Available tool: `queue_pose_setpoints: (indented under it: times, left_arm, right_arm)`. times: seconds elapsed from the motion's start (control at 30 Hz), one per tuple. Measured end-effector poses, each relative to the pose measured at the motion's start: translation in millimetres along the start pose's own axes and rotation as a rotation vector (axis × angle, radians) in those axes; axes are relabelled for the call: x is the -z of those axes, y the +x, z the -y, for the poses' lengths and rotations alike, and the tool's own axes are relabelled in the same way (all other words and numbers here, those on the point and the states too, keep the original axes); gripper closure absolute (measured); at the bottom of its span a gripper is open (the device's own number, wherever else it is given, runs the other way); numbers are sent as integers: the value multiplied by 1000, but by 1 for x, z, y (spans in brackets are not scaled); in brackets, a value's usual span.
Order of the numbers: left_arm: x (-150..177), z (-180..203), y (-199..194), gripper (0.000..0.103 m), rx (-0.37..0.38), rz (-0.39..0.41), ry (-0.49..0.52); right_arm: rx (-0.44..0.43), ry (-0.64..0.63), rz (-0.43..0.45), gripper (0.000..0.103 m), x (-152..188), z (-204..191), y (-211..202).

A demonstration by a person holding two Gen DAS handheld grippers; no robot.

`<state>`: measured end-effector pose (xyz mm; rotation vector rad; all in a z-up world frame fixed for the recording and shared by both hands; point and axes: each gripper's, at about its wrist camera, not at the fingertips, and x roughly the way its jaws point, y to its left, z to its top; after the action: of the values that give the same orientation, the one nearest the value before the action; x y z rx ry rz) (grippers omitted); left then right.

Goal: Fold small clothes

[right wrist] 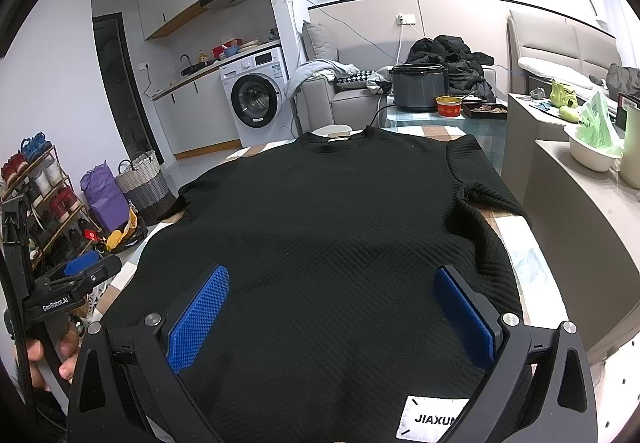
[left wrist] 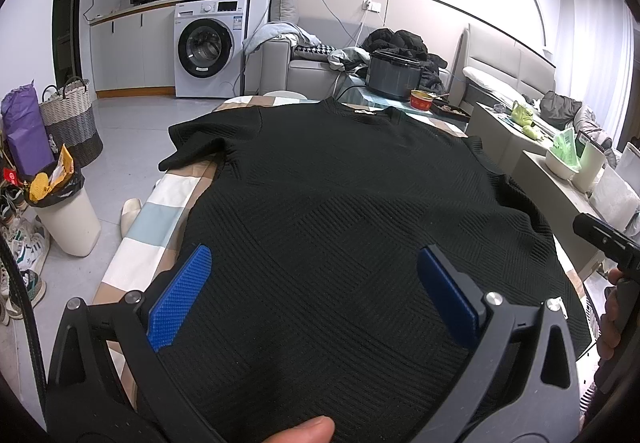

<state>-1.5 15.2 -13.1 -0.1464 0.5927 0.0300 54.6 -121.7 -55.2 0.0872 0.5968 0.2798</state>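
On the checked surface (left wrist: pixel 168 219), the black shirt (left wrist: pixel 340 203) lies flat, unfolded; left gripper (left wrist: pixel 316 295) and right gripper (right wrist: pixel 332 319) fingers spread wide, empty, collar at 12 o'clock.

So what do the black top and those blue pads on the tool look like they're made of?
Black top: likely a thick, matte knit; ribbed lines form chevron blocks.
Blue pads: probably rubber or moulded plastic; a fine, matte studded grid covers the face.

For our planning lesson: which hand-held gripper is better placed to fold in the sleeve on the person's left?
Probably left: the left hand-held gripper, open, reaches the left edge of the shirt, sleeve just ahead.
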Motion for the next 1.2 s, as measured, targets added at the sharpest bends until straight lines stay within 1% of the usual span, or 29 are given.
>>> queue_pose_setpoints:
  times: [0.43,0.47,0.5,0.63,0.7,0.77,0.87,1.0,1.1,1.17,1.2]
  left_arm:
    - [2,-2,2,1,-2,-9,-3]
    - [11,1,8,1,-3,-12,-4]
    - [13,0,11,1,-2,-17,-8]
    - [17,-6,23,1,7,-43,-30]
    - [16,-10,33,1,15,-59,-45]
    - [14,-16,44,1,28,-79,-69]
    - [7,-25,64,1,38,-107,-107]
    - [-11,-36,89,1,38,-123,-143]
    - [-27,-52,111,1,22,-138,-189]
    - [-38,-64,124,1,5,-148,-226]
    - [-42,-71,131,1,-7,-148,-246]
  right_arm:
    - [5,20,-9,0,1,3,1]
    - [6,24,-12,0,1,4,1]
    - [8,28,-15,0,1,4,2]
    - [20,63,-28,0,0,13,9]
    - [43,92,-35,0,-3,21,13]
    - [69,138,-36,0,-7,33,17]
    - [105,232,-18,0,-14,63,22]
    - [156,392,-18,0,-25,122,29]
    - [140,514,-54,0,-32,162,42]
    - [150,559,-86,0,-38,180,53]
    - [141,588,-99,0,-41,188,60]
